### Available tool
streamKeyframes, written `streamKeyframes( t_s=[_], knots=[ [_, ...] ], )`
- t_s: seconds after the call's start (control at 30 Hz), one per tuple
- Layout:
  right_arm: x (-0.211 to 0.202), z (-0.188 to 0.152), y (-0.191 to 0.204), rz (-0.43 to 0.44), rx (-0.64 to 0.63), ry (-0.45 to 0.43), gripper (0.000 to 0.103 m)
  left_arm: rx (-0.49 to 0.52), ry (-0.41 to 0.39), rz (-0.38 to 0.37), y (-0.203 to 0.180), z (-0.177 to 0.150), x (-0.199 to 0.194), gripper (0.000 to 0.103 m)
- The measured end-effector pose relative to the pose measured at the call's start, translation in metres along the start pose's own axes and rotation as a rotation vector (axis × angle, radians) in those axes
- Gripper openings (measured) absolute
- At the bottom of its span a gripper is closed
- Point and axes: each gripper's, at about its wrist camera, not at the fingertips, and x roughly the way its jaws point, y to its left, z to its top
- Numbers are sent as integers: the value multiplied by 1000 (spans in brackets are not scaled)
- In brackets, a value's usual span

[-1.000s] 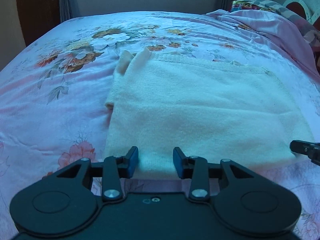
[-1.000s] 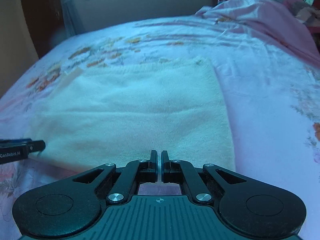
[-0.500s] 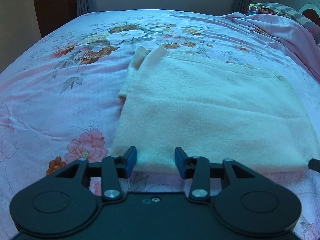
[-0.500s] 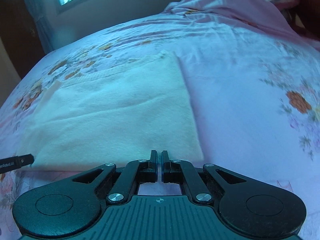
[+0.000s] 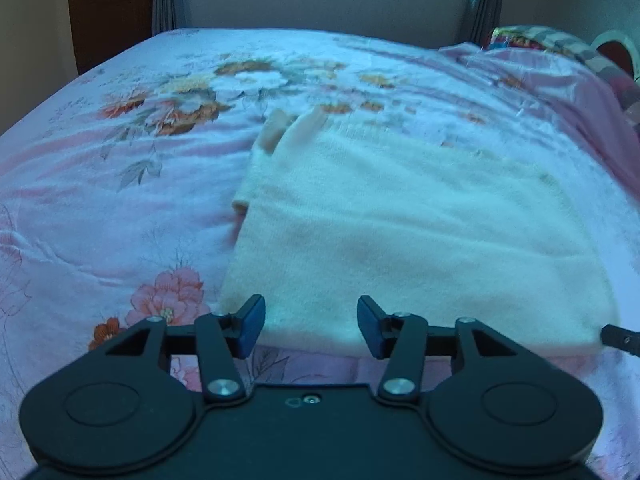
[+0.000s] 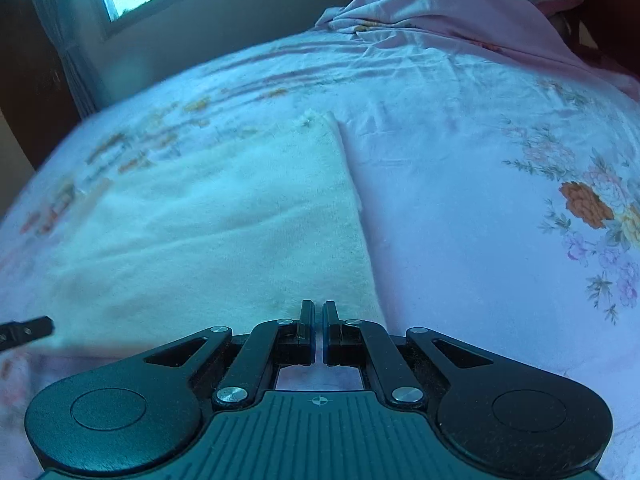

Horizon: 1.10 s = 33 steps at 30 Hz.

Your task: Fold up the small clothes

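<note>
Lying folded on the floral bedsheet (image 5: pixel 100 208), the cream sweater (image 5: pixel 400 240) sits flat — sleeve ends poking out at its far left corner. Left gripper (image 5: pixel 311 326) gapes at its near edge; right gripper (image 6: pixel 319 330) pinched together, holding nothing.

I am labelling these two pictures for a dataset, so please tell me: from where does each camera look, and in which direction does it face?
Left wrist view: sits on the left tongs, open, facing along the bed over the near left part of the folded cream knitted garment; the right tongs' tip shows at the right edge.
Right wrist view: sits on the right tongs, shut, at the garment's near right corner; the left tongs' tip shows at the left edge.
Both share the garment and the pink floral bedsheet.
</note>
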Motion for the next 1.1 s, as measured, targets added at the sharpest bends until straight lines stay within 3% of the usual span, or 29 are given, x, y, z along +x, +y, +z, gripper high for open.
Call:
streamKeyframes(
  t_s=[0.13,0.3,0.5,0.57,0.6,0.63,0.67,0.7,0.83,1.1],
  knots=[
    [9,1,-13,20,29,32,0,30,12,2,5,-8,5,49],
    [0,13,-26,25,73,3,0,-47,-29,20,24,3,-7,50],
    [11,16,-31,30,88,31,1,-130,18,29,49,9,9,54],
    [11,18,-30,33,87,31,8,-138,24,23,52,10,10,54],
    [10,19,-29,36,88,25,21,-137,20,20,53,12,10,54],
    [7,22,-27,34,82,9,50,-130,18,16,52,14,10,54],
    [5,24,-23,25,69,-13,63,-120,20,19,51,17,12,54],
    [1,27,-17,6,47,-52,69,-115,18,25,50,20,13,54],
    [-4,38,8,-5,-55,-131,69,-147,28,15,55,27,23,56],
    [36,42,75,113,-151,-64,69,-158,44,-39,57,39,40,57]
  ],
)
